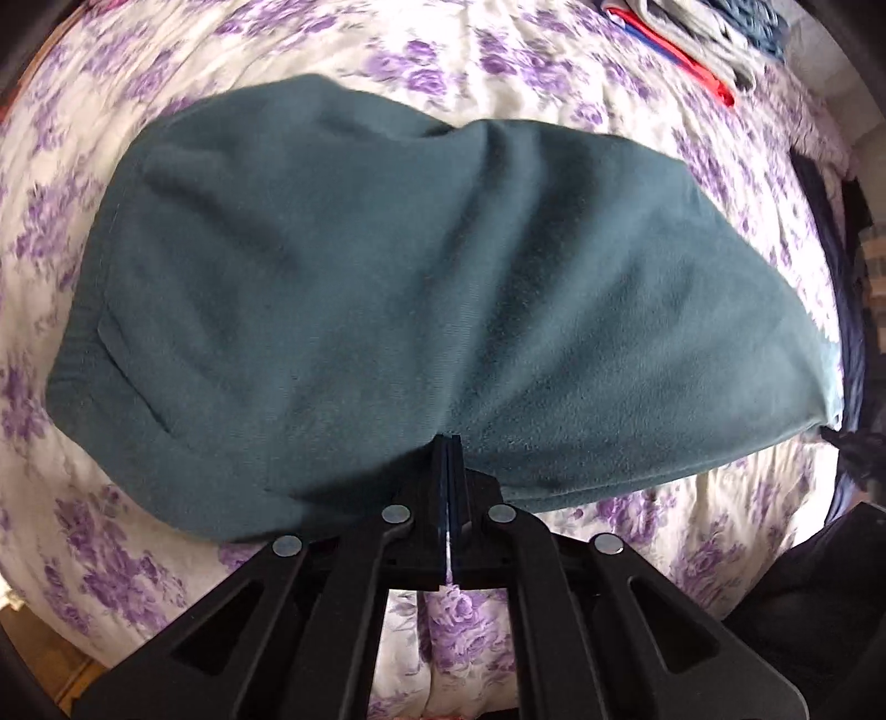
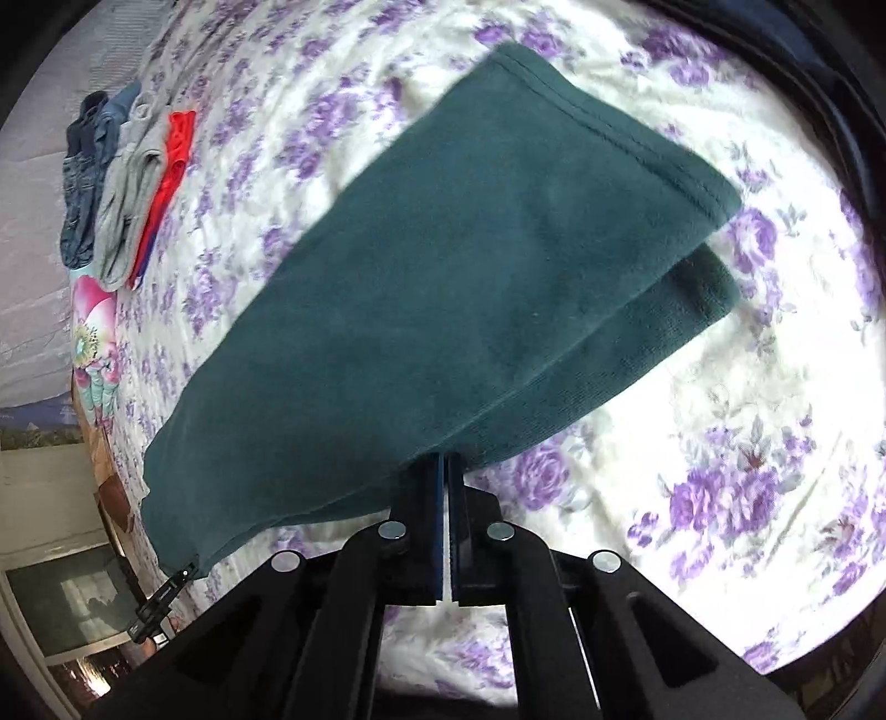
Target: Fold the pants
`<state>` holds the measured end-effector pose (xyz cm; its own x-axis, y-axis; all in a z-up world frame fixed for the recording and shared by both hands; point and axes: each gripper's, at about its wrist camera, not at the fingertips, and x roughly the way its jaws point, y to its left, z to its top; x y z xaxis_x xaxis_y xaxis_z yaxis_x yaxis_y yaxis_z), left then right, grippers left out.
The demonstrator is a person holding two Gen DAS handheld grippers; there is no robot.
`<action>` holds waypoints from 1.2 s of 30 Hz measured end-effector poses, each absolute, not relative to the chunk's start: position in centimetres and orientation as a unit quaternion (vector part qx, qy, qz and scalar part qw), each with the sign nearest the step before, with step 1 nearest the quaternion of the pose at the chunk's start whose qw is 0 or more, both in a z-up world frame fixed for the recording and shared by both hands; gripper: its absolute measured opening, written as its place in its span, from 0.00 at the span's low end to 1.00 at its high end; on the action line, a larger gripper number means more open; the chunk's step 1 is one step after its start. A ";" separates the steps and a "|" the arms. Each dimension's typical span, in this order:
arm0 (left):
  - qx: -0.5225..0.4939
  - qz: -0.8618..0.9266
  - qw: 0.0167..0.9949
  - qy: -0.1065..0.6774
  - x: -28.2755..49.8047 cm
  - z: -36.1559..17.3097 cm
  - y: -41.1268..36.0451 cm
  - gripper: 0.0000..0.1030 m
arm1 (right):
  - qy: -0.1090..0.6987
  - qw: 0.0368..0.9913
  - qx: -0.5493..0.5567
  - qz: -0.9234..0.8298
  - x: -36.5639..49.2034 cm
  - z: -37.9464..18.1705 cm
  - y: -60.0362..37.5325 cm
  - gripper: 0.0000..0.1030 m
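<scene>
Dark teal pants lie over a bed with a white and purple flowered cover. My left gripper is shut on the near edge of the pants, and the fabric spreads away from it to both sides. My right gripper is shut on the pants near the leg ends; two hemmed cuffs lie one over the other at the right. The left gripper shows small at the far lower left of the right wrist view, at the pants' other end.
A row of folded clothes in blue, grey and red lies at the far side of the bed, also in the left wrist view. A bright flowered pillow sits at the bed's left edge. A dark shape borders the bed.
</scene>
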<state>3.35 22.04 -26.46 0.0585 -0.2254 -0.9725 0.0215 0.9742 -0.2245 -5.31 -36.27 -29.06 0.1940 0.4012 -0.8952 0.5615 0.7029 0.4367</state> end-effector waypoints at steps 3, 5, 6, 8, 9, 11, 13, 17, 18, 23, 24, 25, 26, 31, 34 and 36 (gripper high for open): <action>-0.071 -0.085 0.725 0.680 3.1 -26.4 22.3 0.02 | 0.658 0.670 0.342 -0.042 -4.6 -27.9 -34.8 0.06; -0.058 -0.084 0.729 0.676 2.8 -26.2 22.1 0.02 | 0.672 0.684 0.283 0.000 -3.5 -25.2 -31.9 0.06; -0.057 -0.083 0.731 0.675 2.6 -26.2 22.1 0.02 | 0.674 0.688 0.265 0.033 -2.7 -24.0 -30.2 0.06; -0.067 -0.082 0.734 0.671 2.5 -26.0 22.2 0.02 | 0.675 0.696 0.214 0.116 -0.2 -21.7 -25.5 0.19; -0.081 -0.082 0.736 0.668 2.4 -26.2 22.6 0.02 | 0.669 0.702 0.189 0.156 1.3 -20.8 -22.9 0.44; -0.109 -0.082 0.738 0.661 2.2 -26.5 23.0 0.02 | 0.650 0.708 0.148 0.232 4.5 -20.2 -17.6 0.62; -0.128 -0.082 0.742 0.653 1.5 -26.7 23.7 0.02 | 0.632 0.705 0.096 0.307 8.0 -20.4 -11.8 0.62; -0.151 -0.074 0.747 0.643 0.3 -26.8 24.6 0.02 | 0.616 0.672 0.010 0.412 15.1 -21.4 -2.2 0.62; -0.153 -0.072 0.748 0.642 0.2 -26.6 24.9 0.02 | 0.615 0.665 -0.013 0.424 16.6 -21.8 -0.6 0.62; -0.166 -0.068 0.747 0.640 -0.3 -26.9 24.8 0.02 | 0.654 0.589 -0.076 0.469 21.3 -25.2 4.9 0.62; -0.172 -0.069 0.744 0.642 -0.2 -26.9 25.1 0.02 | 0.662 0.577 -0.084 0.471 21.6 -25.8 5.3 0.62; -0.175 -0.070 0.742 0.644 0.2 -26.9 25.0 0.02 | 0.671 0.566 -0.093 0.469 21.9 -26.5 5.6 0.62; -0.178 -0.071 0.739 0.646 0.2 -26.9 25.1 0.02 | 0.682 0.553 -0.099 0.468 22.0 -27.2 5.8 0.62; -0.170 -0.078 0.727 0.660 0.9 -27.0 24.6 0.02 | 0.710 0.457 -0.089 0.529 19.1 -27.2 5.2 0.62; -0.172 -0.083 0.721 0.666 1.3 -27.1 24.6 0.02 | 0.710 0.431 -0.083 0.550 18.1 -27.0 5.6 0.62; -0.175 -0.087 0.715 0.672 1.5 -27.2 24.8 0.02 | 0.710 0.428 -0.073 0.555 18.0 -27.3 5.5 0.62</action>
<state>1.53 24.84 -27.18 0.0830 -0.3588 -0.9297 -0.1102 0.9239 -0.3664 18.04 5.46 -27.27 -0.6231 0.3716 -0.6882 -0.5781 0.3739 0.7253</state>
